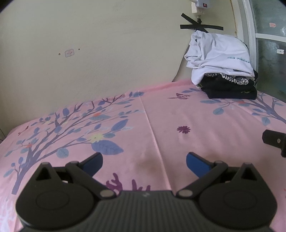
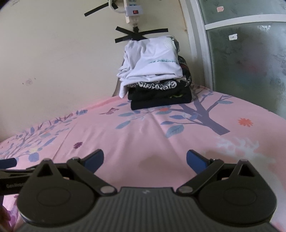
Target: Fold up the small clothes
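A pile of folded clothes sits at the far corner of the bed: a white T-shirt [image 1: 217, 54] with blue lettering lies on top of black and black-and-white garments [image 1: 230, 87]. The white T-shirt [image 2: 152, 65] and dark garments [image 2: 160, 97] also show in the right wrist view. My left gripper [image 1: 144, 161] is open and empty, low over the pink floral sheet [image 1: 160, 125], far from the pile. My right gripper [image 2: 145, 159] is open and empty over the sheet [image 2: 143, 132], facing the pile. Part of the right gripper [image 1: 274, 140] shows at the left view's right edge.
A cream wall [image 1: 107, 44] runs along the bed's far side, with a power strip [image 2: 133, 12] and black tape [image 2: 141, 33] above the pile. A frosted glass door with a white frame [image 2: 241, 53] stands to the right. The left gripper's arm [image 2: 8, 171] shows at left.
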The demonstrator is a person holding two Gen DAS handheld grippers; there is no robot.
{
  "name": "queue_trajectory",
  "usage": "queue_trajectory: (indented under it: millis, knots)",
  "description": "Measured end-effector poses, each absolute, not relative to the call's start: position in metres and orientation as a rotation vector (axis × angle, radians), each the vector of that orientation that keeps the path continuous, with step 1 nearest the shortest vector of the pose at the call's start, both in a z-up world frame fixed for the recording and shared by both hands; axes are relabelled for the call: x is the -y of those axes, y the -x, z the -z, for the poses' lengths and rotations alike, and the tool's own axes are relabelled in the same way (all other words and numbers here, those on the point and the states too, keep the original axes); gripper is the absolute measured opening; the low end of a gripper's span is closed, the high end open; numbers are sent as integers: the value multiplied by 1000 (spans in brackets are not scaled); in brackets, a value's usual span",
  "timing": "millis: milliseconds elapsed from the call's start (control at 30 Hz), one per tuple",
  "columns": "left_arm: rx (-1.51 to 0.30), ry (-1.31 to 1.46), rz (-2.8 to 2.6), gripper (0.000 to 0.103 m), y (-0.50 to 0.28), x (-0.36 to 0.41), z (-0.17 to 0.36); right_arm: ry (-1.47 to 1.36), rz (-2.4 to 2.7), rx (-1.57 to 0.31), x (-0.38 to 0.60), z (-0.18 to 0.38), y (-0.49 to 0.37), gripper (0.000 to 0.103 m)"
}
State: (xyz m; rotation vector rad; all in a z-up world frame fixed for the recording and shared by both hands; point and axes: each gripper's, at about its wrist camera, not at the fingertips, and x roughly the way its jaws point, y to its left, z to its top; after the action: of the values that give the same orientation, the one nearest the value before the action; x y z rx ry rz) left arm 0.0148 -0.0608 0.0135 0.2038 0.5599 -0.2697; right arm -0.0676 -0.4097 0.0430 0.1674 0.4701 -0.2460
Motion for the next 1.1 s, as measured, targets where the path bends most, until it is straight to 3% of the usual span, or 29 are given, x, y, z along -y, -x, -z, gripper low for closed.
queue_trajectory:
  millis: [1100]
  knots:
    - [-539,-207,269,103,-11,61,-14,-176,231,-486,412,-42,65,92]
